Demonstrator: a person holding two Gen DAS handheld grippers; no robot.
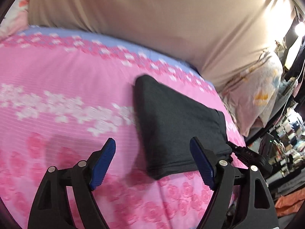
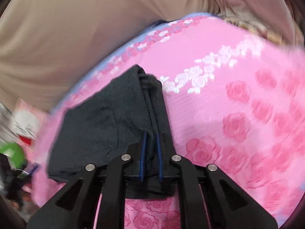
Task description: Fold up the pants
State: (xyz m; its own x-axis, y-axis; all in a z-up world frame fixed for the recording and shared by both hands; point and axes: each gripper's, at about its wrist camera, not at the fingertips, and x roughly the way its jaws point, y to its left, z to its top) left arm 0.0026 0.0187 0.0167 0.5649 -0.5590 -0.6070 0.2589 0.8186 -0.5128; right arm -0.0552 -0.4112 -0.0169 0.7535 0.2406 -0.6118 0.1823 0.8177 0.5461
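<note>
The dark grey pants point(image 1: 177, 118) lie folded into a compact block on the pink bedspread point(image 1: 57, 76). In the left wrist view my left gripper point(image 1: 152, 140) hovers open over the block's near left part. Its blue pads point(image 1: 106, 158) stand wide apart with nothing pressed between them. Part of the other gripper's black body point(image 1: 247, 155) shows at the pants' right edge. In the right wrist view my right gripper point(image 2: 150, 136) is shut on a thick fold along the right edge of the pants point(image 2: 99, 122), and cloth bunches between its pads point(image 2: 143, 148).
A beige fabric wall point(image 1: 152, 15) rises behind the bed. A pale patterned pillow point(image 1: 257, 95) lies at the bed's right end, with cluttered shelves point(image 1: 286, 133) beyond it. The right wrist view shows green and red clutter point(image 2: 13, 152) off the bed's left edge.
</note>
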